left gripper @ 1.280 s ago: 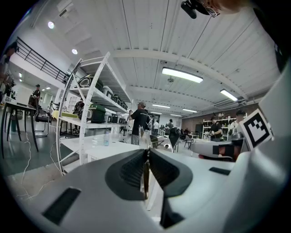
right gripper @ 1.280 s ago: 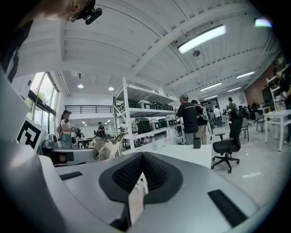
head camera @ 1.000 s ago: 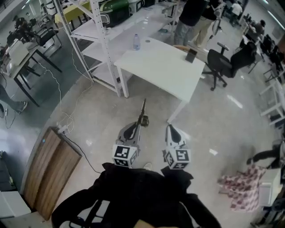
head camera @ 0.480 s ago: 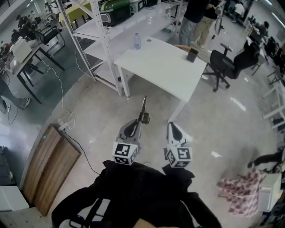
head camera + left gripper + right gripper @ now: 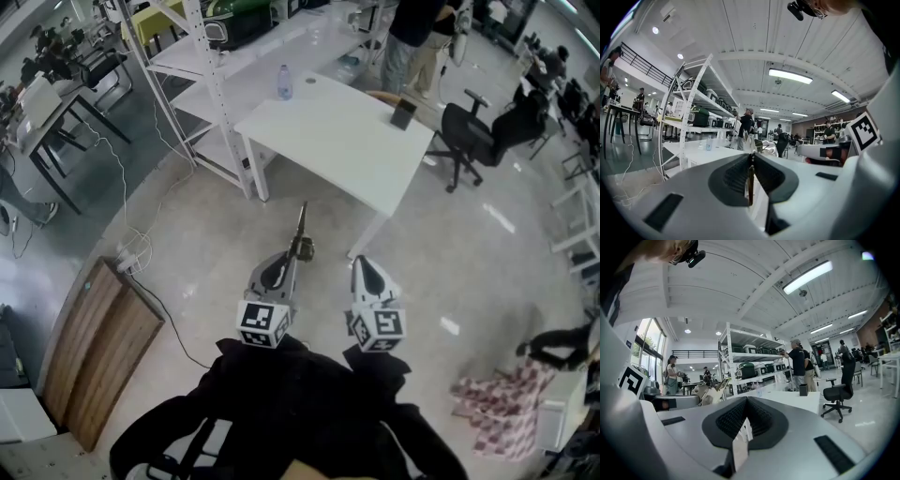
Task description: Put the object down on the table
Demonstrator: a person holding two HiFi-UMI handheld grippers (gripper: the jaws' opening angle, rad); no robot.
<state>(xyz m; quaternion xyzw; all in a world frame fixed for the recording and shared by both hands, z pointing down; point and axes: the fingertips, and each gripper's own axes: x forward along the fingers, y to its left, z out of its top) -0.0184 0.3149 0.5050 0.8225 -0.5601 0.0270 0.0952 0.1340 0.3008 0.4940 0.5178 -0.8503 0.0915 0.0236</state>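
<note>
My left gripper (image 5: 292,257) is shut on a thin dark rod-like tool (image 5: 302,228) that sticks out forward from its jaws over the floor, pointing at the white table (image 5: 328,141). In the left gripper view the tool (image 5: 750,183) shows as a narrow brown strip pinched between the closed jaws of that gripper (image 5: 750,158). Beside it, my right gripper (image 5: 361,266) is shut with nothing seen in it; its dark pads (image 5: 761,418) meet at the tip in the right gripper view (image 5: 746,402). Both grippers are short of the table's near edge.
On the table stand a clear bottle (image 5: 284,85) and a small dark box (image 5: 403,114). A white shelf rack (image 5: 202,56) stands left of it, a black office chair (image 5: 467,136) to the right. People stand behind. A wooden board (image 5: 98,356) and cables lie on the floor at left.
Both grippers hold the same pose and grip. The view has shifted slightly, so the table and rack sit a little further left and higher in the picture.
</note>
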